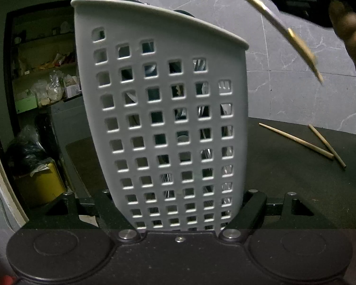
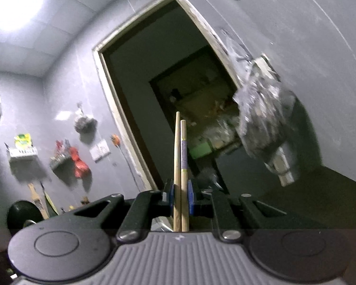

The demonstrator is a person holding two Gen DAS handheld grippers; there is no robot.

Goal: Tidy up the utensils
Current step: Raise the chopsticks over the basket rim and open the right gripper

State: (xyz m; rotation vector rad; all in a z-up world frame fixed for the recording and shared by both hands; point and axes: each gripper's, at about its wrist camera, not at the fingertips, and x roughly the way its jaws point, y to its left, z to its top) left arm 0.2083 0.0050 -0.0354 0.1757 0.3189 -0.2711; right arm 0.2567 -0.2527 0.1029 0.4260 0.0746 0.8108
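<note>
Left tool (image 1: 178, 210) clamped around perforated white utensil holder (image 1: 163, 109) standing on dark surface (image 1: 284, 185), right tool (image 2: 180, 197) pinching two wooden chopsticks (image 2: 180, 166) raised upright, two more chopsticks (image 1: 303, 143) lying on surface beside holder.

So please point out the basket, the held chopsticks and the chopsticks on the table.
basket (image 1: 168, 128): left wrist view, perforated front wall.
held chopsticks (image 2: 180, 166): right wrist view, shafts above the pads.
table chopsticks (image 1: 296, 140): left wrist view, middle of the longer stick.

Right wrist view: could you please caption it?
Right gripper clamps two wooden chopsticks pointing toward a dark doorway.
</note>
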